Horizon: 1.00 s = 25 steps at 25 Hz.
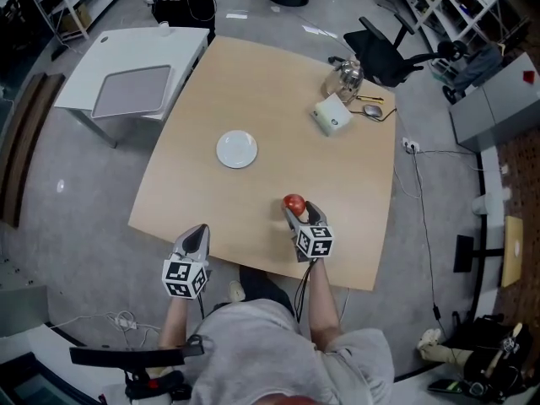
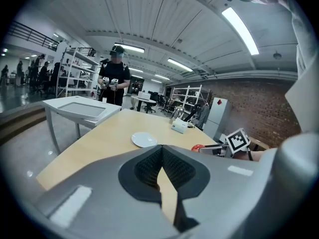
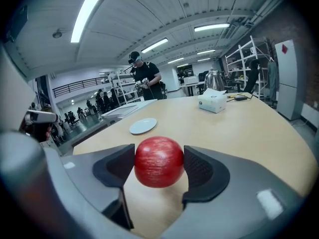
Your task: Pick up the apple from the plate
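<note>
A red apple (image 3: 159, 162) sits squeezed between the dark pads of my right gripper (image 3: 159, 166), held above the wooden table. In the head view the apple (image 1: 294, 202) shows at the tip of the right gripper (image 1: 297, 212), near the table's front right. The white plate (image 1: 236, 149) lies empty in the middle of the table; it also appears as a plate (image 3: 143, 126) beyond the apple and as a plate (image 2: 144, 139) in the left gripper view. My left gripper (image 1: 198, 236) hovers at the table's front edge, jaws pressed together with nothing between them (image 2: 160, 169).
A white box (image 1: 331, 115), a metal kettle (image 1: 344, 76) and a cable lie at the table's far right. A white side table (image 1: 135, 74) with a grey tray stands far left. A person stands beyond it. An office chair (image 1: 384, 53) is at the far right.
</note>
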Available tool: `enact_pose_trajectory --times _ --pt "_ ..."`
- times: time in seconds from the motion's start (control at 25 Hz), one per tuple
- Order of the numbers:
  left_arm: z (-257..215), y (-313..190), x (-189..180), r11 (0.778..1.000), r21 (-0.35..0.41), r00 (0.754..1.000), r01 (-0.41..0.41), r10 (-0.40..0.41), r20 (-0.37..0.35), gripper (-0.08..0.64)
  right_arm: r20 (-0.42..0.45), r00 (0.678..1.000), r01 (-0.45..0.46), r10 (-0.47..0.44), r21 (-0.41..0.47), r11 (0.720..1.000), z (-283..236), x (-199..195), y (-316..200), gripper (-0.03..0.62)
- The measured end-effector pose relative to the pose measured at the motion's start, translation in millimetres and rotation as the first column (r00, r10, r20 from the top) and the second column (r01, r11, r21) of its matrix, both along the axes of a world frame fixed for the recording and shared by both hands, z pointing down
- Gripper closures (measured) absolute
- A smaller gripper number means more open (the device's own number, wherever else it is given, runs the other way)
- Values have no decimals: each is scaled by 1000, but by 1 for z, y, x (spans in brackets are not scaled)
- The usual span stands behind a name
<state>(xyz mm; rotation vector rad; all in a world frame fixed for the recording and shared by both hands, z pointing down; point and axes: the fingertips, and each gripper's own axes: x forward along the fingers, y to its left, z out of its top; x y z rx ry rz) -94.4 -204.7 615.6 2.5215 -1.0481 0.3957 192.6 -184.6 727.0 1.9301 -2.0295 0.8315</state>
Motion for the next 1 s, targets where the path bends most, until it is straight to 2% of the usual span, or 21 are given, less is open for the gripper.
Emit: enact_pose_trajectory --times 0.56,1.0 --pt "6 12 29 997 -4 997 -81 81 9 540 38 993 -109 111 -57 992 28 25 62 278" --pt "6 23 48 990 -10 990 -138 138 19 540 87 976 -193 198 -66 979 36 46 86 278"
